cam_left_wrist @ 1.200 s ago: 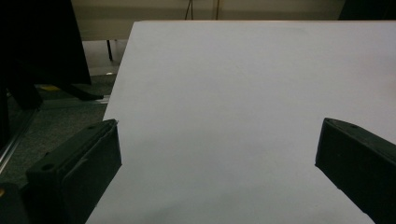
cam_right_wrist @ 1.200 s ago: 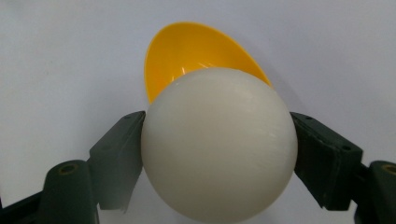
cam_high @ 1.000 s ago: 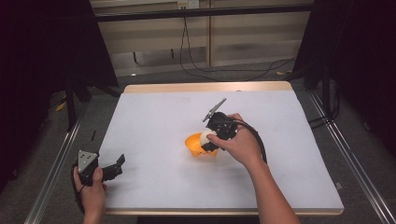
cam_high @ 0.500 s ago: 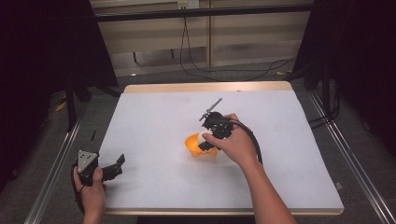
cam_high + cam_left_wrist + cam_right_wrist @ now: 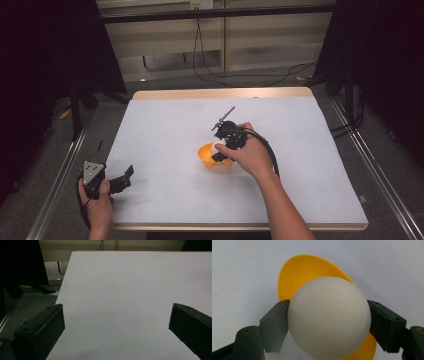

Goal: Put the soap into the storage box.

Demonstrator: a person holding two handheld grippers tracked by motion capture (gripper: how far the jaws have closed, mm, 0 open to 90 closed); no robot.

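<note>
High view: we see the right gripper (image 5: 216, 151) over the orange bowl (image 5: 207, 155), near the middle of the table (image 5: 165, 125). A white ball (image 5: 215, 148) shows at its tip, right above the bowl's hollow. The left gripper (image 5: 125, 176) sits at the table's near left edge, well apart from the bowl, so the right hand is by far the nearer.

Left gripper view: we note its jaws standing wide, nothing between them, bare table ahead.

Right gripper view: the ball (image 5: 329, 317) is clamped between both pads, one on each side of its widest part. The bowl (image 5: 299, 275) lies directly behind and below the ball, its rim showing above and beneath it. A sphere has no long axis, so we judge that what matters is this: the ball is straight over the bowl, and the drop runs along the jaws' own line.
</note>
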